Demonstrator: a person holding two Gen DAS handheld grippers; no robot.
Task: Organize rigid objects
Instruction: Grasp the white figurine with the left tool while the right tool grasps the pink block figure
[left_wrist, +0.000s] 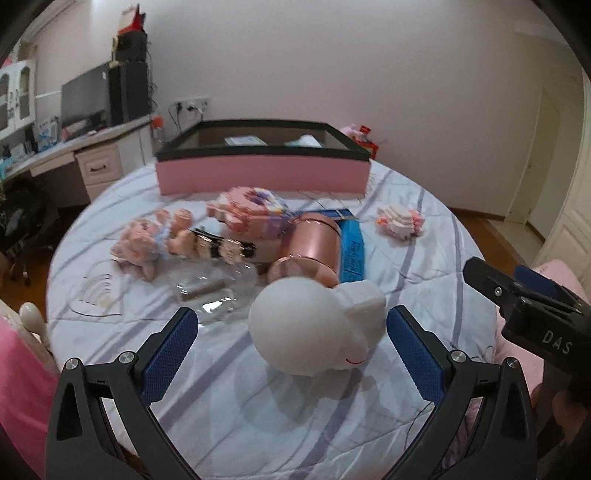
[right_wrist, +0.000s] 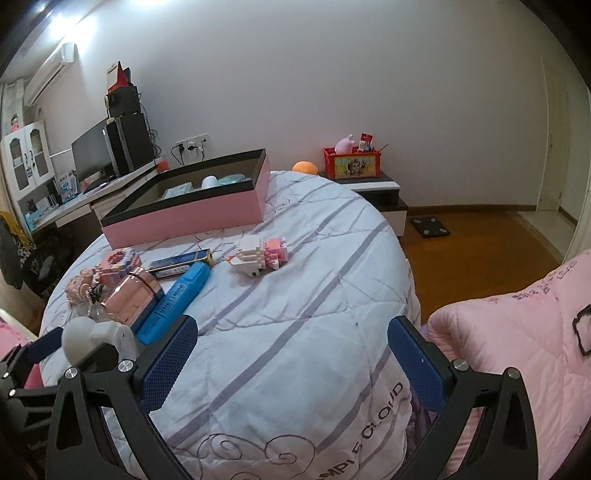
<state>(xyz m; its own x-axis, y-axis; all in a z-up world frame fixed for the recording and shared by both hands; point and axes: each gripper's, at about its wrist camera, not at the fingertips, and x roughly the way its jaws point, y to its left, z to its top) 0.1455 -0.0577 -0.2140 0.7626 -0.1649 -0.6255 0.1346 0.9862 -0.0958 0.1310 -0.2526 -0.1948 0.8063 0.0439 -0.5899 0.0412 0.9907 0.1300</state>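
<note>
Left wrist view first: the left gripper (left_wrist: 291, 354) is spread wide with nothing clamped, and a white bulb-shaped lamp (left_wrist: 314, 326) lies on the bed (left_wrist: 424, 258) between its fingers, apparently touching neither. At twelve o'clock beyond it sit a pink metal cup (left_wrist: 314, 247) and a blue tube (left_wrist: 352, 249), with the pink box (left_wrist: 262, 173) further back. The lamp is round and smooth, so a squeeze on the curve could squirt it out and send it rolling on the soft quilt into the cup. At three o'clock the right gripper (left_wrist: 524, 299) hangs near, leaving little side room. Right wrist view: the right gripper (right_wrist: 293, 354) also stands wide and empty over bare quilt, lamp (right_wrist: 99, 338) at nine o'clock, a block toy (right_wrist: 258, 256) at twelve. The bed edge falls away at two o'clock, so anything knocked that way could drop to the floor (right_wrist: 480, 251).
</note>
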